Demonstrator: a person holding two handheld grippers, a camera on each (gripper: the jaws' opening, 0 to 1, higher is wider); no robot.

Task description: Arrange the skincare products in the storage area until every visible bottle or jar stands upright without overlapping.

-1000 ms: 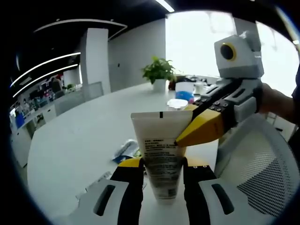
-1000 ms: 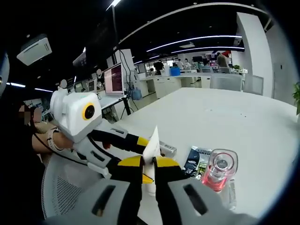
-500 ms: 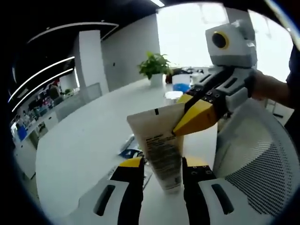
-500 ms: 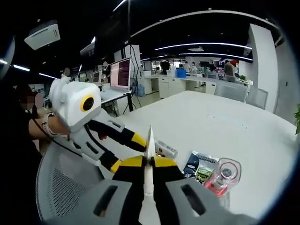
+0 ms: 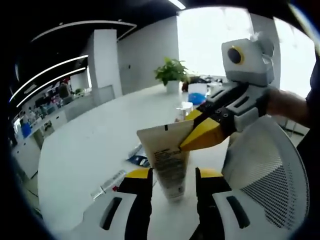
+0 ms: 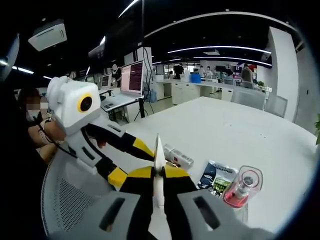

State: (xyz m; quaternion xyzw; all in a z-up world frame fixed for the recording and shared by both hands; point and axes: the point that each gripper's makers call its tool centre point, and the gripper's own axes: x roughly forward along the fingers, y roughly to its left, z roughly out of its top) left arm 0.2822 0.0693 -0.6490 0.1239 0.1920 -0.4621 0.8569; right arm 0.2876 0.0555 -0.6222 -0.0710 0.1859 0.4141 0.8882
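Tube: the white cream tube (image 5: 167,162) is up above the white table (image 5: 85,150), cap end near, flat end far.
Left tongs (image 5: 172,181): closed on the tube's lower body.
Right tongs (image 6: 158,176): pinching the flat crimped end.
Feel: probably light, soft and squashy, a bit slippery.
Best hold: likely low on the body, gently.
Nearby: pink bottle (image 6: 242,188) and packets (image 6: 216,175) on the table.

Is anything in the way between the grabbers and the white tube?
No. Both already pinch the white tube: the left gripper holds its lower end, the right gripper clamps its flat top edge. Nothing visible sits between them.
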